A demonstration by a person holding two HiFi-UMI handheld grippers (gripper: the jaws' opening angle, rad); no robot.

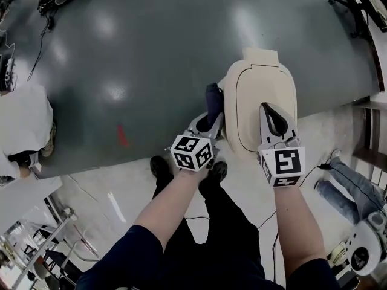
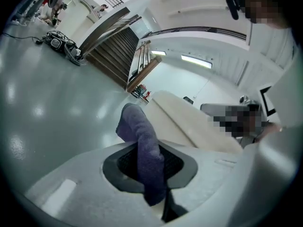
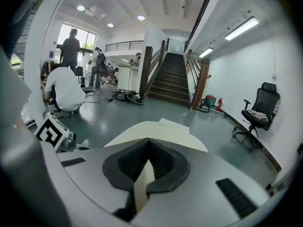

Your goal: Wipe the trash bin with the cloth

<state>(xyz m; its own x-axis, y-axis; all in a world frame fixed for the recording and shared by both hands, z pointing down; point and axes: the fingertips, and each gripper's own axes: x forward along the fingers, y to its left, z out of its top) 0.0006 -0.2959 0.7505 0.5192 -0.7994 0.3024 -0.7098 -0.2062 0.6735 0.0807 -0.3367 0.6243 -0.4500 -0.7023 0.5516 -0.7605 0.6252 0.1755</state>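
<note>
Place: office lobby | staircase (image 3: 173,82) | office chair (image 3: 259,110) | glossy grey floor (image 1: 151,53)

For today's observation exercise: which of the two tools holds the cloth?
The left tool, its jaws shut on the purple cloth; the right tool holds no cloth.

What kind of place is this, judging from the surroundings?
Probably an open hall or lobby of an office building: a wide staircase, a glossy grey-green floor, and an office chair by the wall.
</note>
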